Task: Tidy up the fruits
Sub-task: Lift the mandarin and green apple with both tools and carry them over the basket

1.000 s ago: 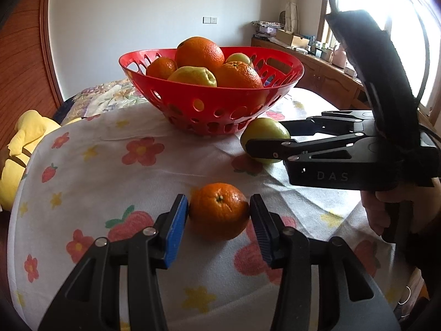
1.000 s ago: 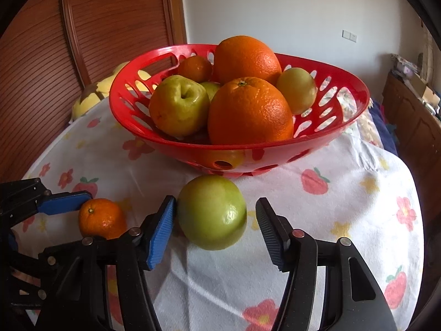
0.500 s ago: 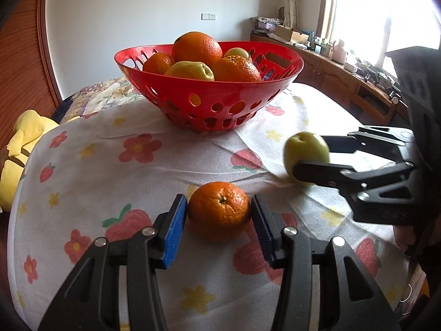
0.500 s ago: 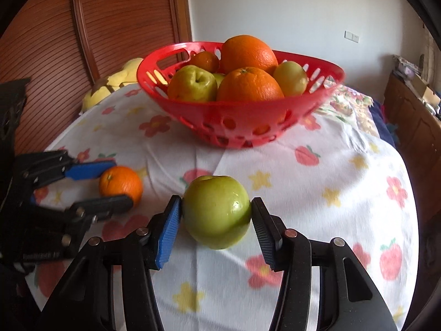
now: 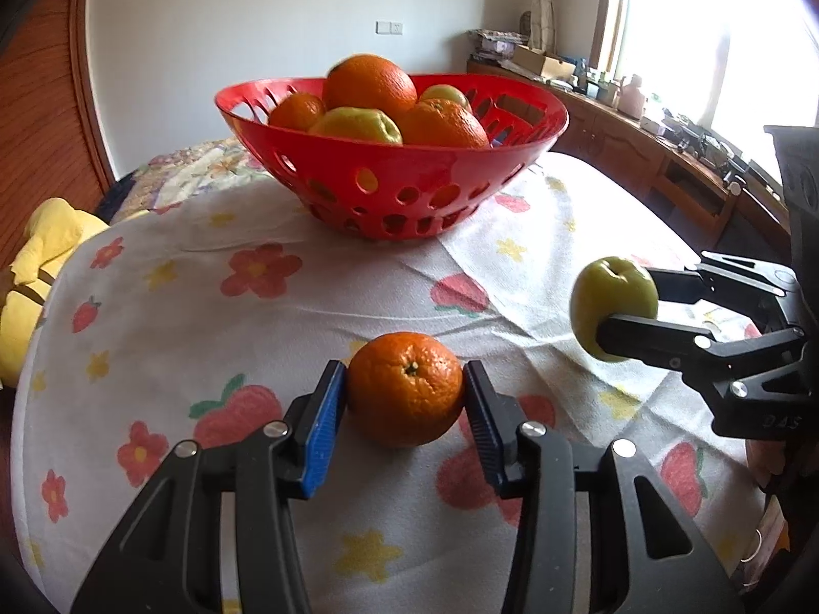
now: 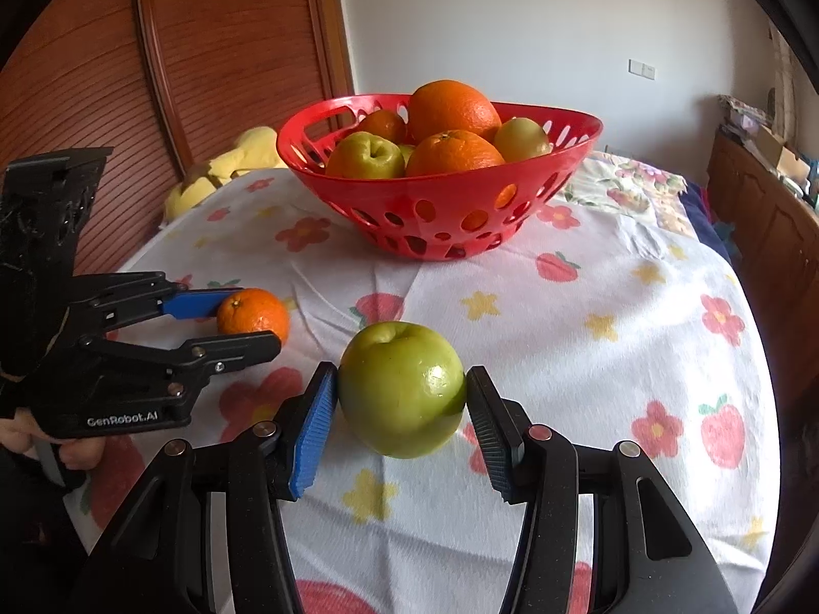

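My left gripper [image 5: 406,393] is shut on a small orange [image 5: 405,388], low over the floral tablecloth; it also shows in the right wrist view [image 6: 253,313]. My right gripper [image 6: 402,412] is shut on a green apple [image 6: 402,388] and holds it above the cloth; the apple also shows at the right of the left wrist view [image 5: 613,307]. A red perforated bowl [image 5: 394,189] stands at the far side of the table with several oranges and green apples piled in it, also seen in the right wrist view [image 6: 435,210].
A white tablecloth [image 5: 215,317] with flowers and strawberries covers the round table. A yellow soft toy [image 5: 36,266] lies beyond the left edge. A wooden sideboard [image 5: 665,163] with clutter runs under the window at right. A wooden slatted door [image 6: 169,77] stands behind.
My right gripper closed on the green apple, lifted it and drew it back away from the bowl. My left gripper closed on the small orange where it lay.
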